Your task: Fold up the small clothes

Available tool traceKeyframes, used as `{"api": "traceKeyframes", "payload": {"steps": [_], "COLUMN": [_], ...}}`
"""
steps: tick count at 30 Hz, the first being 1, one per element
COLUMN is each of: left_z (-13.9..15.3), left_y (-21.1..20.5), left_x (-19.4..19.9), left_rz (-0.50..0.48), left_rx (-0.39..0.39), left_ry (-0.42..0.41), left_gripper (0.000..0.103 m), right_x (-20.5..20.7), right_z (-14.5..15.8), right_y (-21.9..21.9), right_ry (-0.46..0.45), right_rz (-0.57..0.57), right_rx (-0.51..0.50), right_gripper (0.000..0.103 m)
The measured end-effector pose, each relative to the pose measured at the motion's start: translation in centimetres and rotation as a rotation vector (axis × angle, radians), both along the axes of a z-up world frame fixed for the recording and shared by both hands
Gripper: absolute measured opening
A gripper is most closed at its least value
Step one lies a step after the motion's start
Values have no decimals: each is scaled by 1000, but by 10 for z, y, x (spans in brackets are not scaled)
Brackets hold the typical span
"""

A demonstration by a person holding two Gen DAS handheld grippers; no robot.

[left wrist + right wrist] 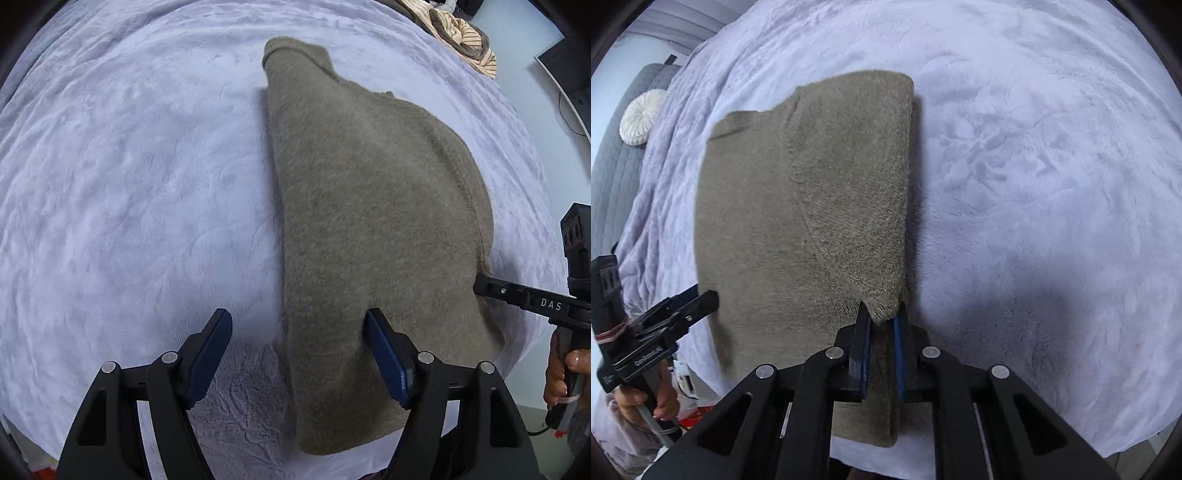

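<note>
An olive-brown knit sweater (pixel 369 206) lies partly folded on a pale lavender plush blanket (pixel 129 184). My left gripper (pixel 299 325) is open and empty, hovering over the sweater's near left edge. My right gripper (pixel 882 317) is shut on the sweater (pixel 812 192), pinching the tip of a folded-over layer at the near right edge. In the left wrist view the right gripper (pixel 484 286) reaches in from the right and touches the sweater's right edge. In the right wrist view the left gripper (pixel 701 299) shows at the sweater's left side.
The blanket (pixel 1034 184) spreads wide on both sides of the sweater. A striped tan garment (pixel 461 33) lies bunched at the far right corner. A round white cushion (pixel 642 118) rests on a grey quilted surface (pixel 613 177) at the far left.
</note>
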State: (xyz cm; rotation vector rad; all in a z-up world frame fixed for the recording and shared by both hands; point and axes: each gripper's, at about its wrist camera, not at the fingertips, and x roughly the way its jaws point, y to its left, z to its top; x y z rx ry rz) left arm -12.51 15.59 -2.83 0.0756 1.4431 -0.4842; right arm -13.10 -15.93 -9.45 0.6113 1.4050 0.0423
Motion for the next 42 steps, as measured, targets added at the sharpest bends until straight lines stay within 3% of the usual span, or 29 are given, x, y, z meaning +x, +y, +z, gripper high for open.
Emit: {"api": "traceKeyframes", "payload": {"steps": [7,13,19,24,27,31,36,39,42], "left_z": [-3,13,37,46,37,19,10,10,14], "left_y": [8,10,28,28,13,-2,-7,-10,-12], "left_x": [-14,-17,10,38,45,39,36,36,33], "left_rz": [20,20,95,114,71,51,84,112,131], "left_rx": [23,70,55,42,74,109,119,144,155], "left_ry": [32,-11,-78,-93,-87,-52,-26,-19,-4], "left_gripper": [75,75,75,75,75,75,75,75,75], "right_x": [-12,-10,-19,-23,-11,20,28,25,23], "right_z": [0,1,21,64,83,69,19,17,26], "right_y": [-4,4,2,-3,-4,12,15,5,1], "right_ry": [3,26,38,-56,-128,-73,62,66,65], "right_rz": [-45,-69,-108,-169,-185,-86,-23,-53,-11], "right_rx": [13,-45,-56,-150,-148,-173,-171,-105,-91], "right_gripper": [12,13,18,12,12,12,12,12,12]}}
